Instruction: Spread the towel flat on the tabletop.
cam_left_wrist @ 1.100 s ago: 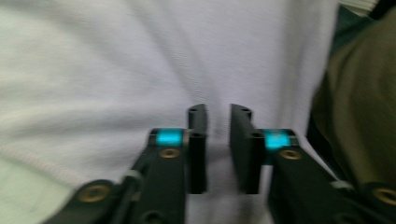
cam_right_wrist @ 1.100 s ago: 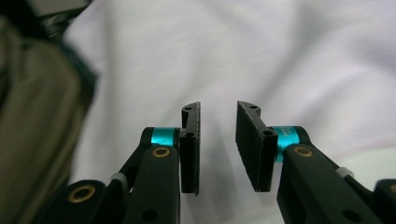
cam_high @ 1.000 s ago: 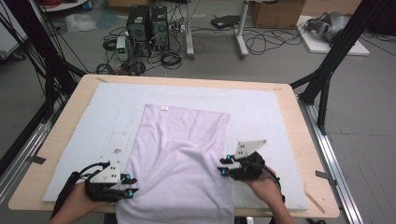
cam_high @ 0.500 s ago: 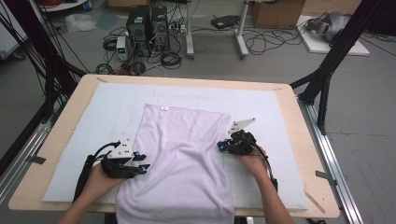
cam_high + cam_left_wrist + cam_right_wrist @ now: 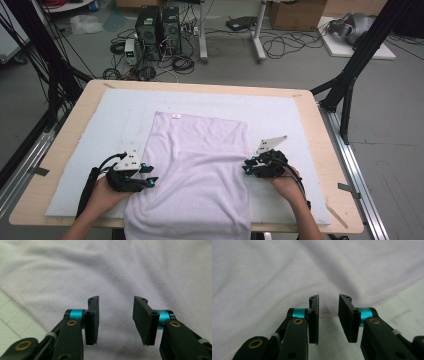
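Pale lilac cloth [image 5: 197, 170] lies flat on the white mat [image 5: 280, 110] that covers the wooden worktop [image 5: 330, 165]. Its far edge, with a small tag, sits toward the middle of the mat, and its near end hangs over the worktop's front edge. Soft folds run across its middle.

At the cloth's left side, the left gripper [image 5: 150, 175] rests low in the person's left hand [image 5: 102, 192], its tips at the cloth's edge, pointing inward. In the left gripper view the jaws stand moderately apart over the cloth [image 5: 125, 272], with nothing between the pads; the hemmed edge runs off to the lower left, where the mat [image 5: 15, 322] shows. These jaws have just been opening.

At the cloth's right side, the right gripper [image 5: 248, 167] sits in the right hand [image 5: 285, 185], its tips at that edge and pointing inward. In the right gripper view the jaws are a little apart, narrower than the left pair, with the cloth's hem [image 5: 372, 298] crossing just beyond the tips and nothing pinched between the pads. These jaws have just been opening too.
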Motion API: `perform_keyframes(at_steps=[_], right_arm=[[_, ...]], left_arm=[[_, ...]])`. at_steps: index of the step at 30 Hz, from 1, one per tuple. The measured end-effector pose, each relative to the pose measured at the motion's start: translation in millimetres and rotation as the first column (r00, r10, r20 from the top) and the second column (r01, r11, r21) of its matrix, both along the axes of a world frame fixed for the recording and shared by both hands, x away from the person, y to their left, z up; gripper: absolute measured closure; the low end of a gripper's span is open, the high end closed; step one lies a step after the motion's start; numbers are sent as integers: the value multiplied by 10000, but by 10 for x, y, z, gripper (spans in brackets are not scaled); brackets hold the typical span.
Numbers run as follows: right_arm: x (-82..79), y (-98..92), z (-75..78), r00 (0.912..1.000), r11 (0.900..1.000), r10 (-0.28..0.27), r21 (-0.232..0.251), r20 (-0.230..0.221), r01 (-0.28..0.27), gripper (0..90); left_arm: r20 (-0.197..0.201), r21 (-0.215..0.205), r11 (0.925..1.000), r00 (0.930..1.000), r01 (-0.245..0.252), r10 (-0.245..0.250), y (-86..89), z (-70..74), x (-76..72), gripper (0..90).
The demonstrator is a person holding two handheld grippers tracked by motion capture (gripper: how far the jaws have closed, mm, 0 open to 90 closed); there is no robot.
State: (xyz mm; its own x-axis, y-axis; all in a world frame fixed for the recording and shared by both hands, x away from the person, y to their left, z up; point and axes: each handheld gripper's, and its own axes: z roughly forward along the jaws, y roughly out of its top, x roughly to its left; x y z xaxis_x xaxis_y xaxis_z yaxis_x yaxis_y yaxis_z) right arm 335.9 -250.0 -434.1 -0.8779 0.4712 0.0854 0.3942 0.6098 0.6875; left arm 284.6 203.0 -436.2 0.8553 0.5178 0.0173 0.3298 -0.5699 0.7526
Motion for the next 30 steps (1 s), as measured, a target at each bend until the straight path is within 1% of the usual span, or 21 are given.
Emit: perform_keyframes(at_steps=[1, 3, 4, 5, 6, 7, 8, 9, 10, 11, 12, 13, 14, 15, 17, 21, 22, 23, 24, 27, 30], right_arm=[[-2, 19, -34, 9999, 10000, 9, -38, -111, -9, 671], [4, 26, -71, 9997, 9995, -141, 285, -217, 148, 696], [16, 19, -81, 9996, 9992, -127, 368, -260, 136, 739], [24, 10, -84, 9990, 9986, 51, 521, -444, -28, 833], [22, 10, -78, 9989, 9985, 173, 522, -443, -150, 873], [14, 8, -56, 9995, 9995, 143, 268, -275, -136, 896], [10, -1, -28, 10000, 9995, 53, -319, 3, -53, 897], [17, -43, 5, 9999, 9984, -156, -547, 46, 158, 897], [22, -108, 44, 9993, 9988, -370, -322, 98, 373, 897], [8, -164, 91, 9982, 9984, -563, -97, 219, 565, 896], [-12, -200, 126, 9982, 9983, -567, 144, 183, 565, 893], [-38, -209, 141, 9990, 9984, -441, 372, 91, 437, 861], [-78, -186, 141, 9995, 9988, -306, 373, 74, 303, 817], [-116, -151, 127, 9997, 9995, -197, 265, 115, 194, 775], [-176, -73, 69, 10000, 9997, 64, 253, 61, -66, 723], [-248, 60, -47, 9994, 9990, 319, 323, -163, -314, 700], [-258, 81, -70, 9993, 9990, 358, 274, -101, -356, 691], [-271, 87, -76, 9996, 9989, 292, 369, -9, -292, 677], [-287, 89, -67, 9996, 9986, 267, 460, -57, -264, 672], [-357, 121, -45, 9984, 9970, 560, 529, 37, -561, 641], [-438, 143, -65, 9965, 9953, 833, 496, 27, -833, 645]], left_arm=[[-15, 23, 10000, 10000, -22, 22, 0, -8, 3, 562], [-56, 46, 10000, 10000, -71, 71, 6, -21, 6, 557], [-70, 95, 9999, 10000, -58, 59, 11, -22, 10, 557], [-70, 85, 10000, 10000, -48, 49, 14, -25, 15, 557], [-92, 55, 9999, 9999, -91, 92, 15, -27, 15, 557], [-90, 54, 9999, 9999, -107, 107, 18, -25, 17, 557], [-71, 70, 9999, 9999, -101, 101, 22, -21, 18, 557], [-56, 41, 9999, 9999, -109, 109, 24, -22, 17, 557], [-51, 44, 9999, 9999, -92, 92, 27, -23, 19, 557], [-89, 42, 9999, 9999, -130, 130, 30, -24, 16, 556], [-72, 80, 9999, 9999, -108, 108, 34, -24, 18, 555], [-64, 87, 9999, 9999, -133, 134, 37, -27, 21, 552], [-95, 80, 9999, 9998, -148, 148, 38, -28, 24, 548], [-93, 68, 9998, 9998, -167, 168, 38, -30, 26, 545], [-113, 100, 9998, 9998, -186, 187, 36, -29, 24, 534], [-133, 232, 9996, 9998, -156, 159, 34, -49, 10, 530], [-148, 190, 9996, 9997, -189, 192, 38, -50, 7, 530], [-148, 205, 9997, 9998, -160, 163, 46, -45, 9, 530], [-165, 182, 9997, 9997, -178, 181, 53, -44, 3, 530], [-183, 183, 9997, 9997, -178, 181, 80, -45, -13, 532], [-210, 115, 9998, 9997, -141, 143, 111, -56, -19, 549]])
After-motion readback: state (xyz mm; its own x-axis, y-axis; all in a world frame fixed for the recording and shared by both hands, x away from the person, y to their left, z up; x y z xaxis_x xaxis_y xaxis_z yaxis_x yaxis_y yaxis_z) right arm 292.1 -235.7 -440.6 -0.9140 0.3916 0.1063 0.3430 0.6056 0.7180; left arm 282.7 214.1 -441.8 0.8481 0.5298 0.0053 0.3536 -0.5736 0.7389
